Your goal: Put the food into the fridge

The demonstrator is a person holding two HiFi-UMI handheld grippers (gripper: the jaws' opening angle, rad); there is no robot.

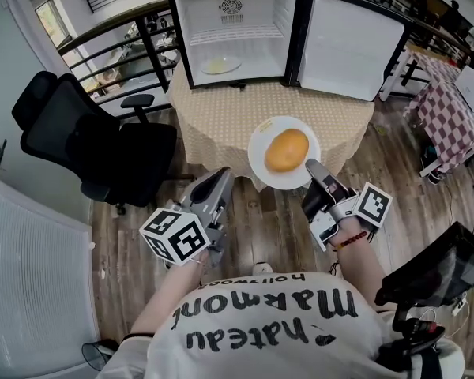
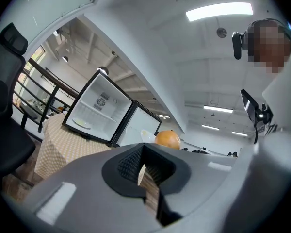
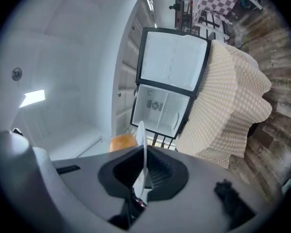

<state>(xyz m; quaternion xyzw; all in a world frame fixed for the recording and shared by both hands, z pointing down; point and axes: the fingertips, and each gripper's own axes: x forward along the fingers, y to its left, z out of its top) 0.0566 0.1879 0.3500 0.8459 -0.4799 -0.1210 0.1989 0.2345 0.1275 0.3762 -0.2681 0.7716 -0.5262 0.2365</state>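
Note:
A round golden bun [image 1: 287, 150] lies on a white plate [image 1: 260, 161], held in the air in front of the table. My right gripper [image 1: 312, 166] is shut on the plate's near right rim. In the right gripper view the plate [image 3: 142, 140] stands edge-on between the jaws of the right gripper [image 3: 144, 176], with the bun [image 3: 122, 142] to its left. My left gripper [image 1: 221, 174] hovers left of the plate, shut and empty. The small fridge [image 1: 237, 30] stands on the table with its door [image 1: 351, 46] swung wide to the right. In the left gripper view the fridge [image 2: 99, 108] and bun [image 2: 167, 139] show beyond the left gripper [image 2: 144, 171].
A second plate [image 1: 221, 65] with something pale yellow sits on the fridge floor, under a wire shelf. The round table [image 1: 221, 117] has a beige checked cloth. A black office chair [image 1: 87, 144] stands at the left. A checked-cloth table [image 1: 450, 117] is at the right.

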